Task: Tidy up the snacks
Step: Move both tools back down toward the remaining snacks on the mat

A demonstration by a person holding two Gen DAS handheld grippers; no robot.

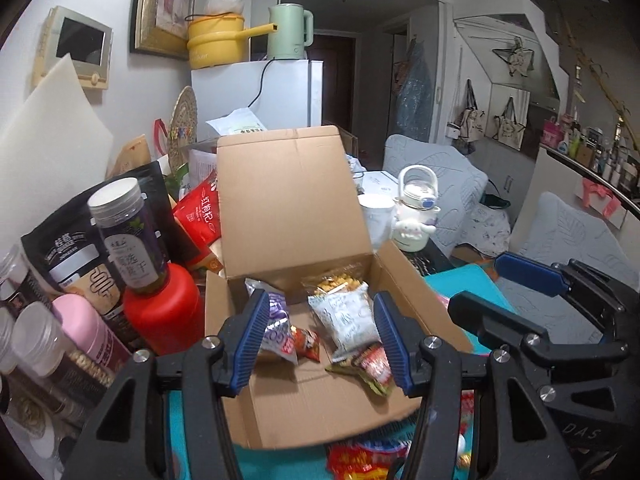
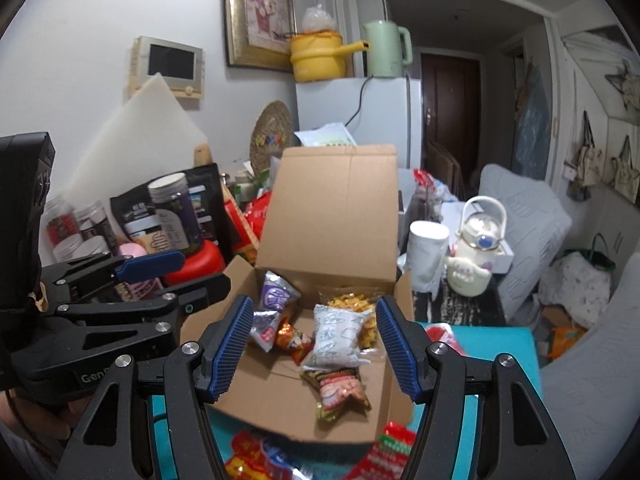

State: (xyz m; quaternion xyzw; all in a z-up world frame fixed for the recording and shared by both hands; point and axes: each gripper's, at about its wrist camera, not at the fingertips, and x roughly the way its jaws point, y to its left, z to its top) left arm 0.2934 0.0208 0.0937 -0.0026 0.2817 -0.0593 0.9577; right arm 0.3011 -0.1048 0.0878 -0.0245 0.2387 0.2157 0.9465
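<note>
— Snacks (image 2: 336, 338) sit in the cardboard box (image 2: 332, 216), centre frame?

— Yes. My left hand-held gripper (image 1: 320, 340) and right hand-held gripper (image 2: 312, 348) hover open, empty. Crowded packets could snag together if I pinch carelessly.

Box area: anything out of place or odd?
Nothing spilled or damaged. Several snack packets lie loose in the open cardboard box, but a few red packets sit outside it on the teal surface at its near edge. Left gripper and right gripper are open, empty.
</note>
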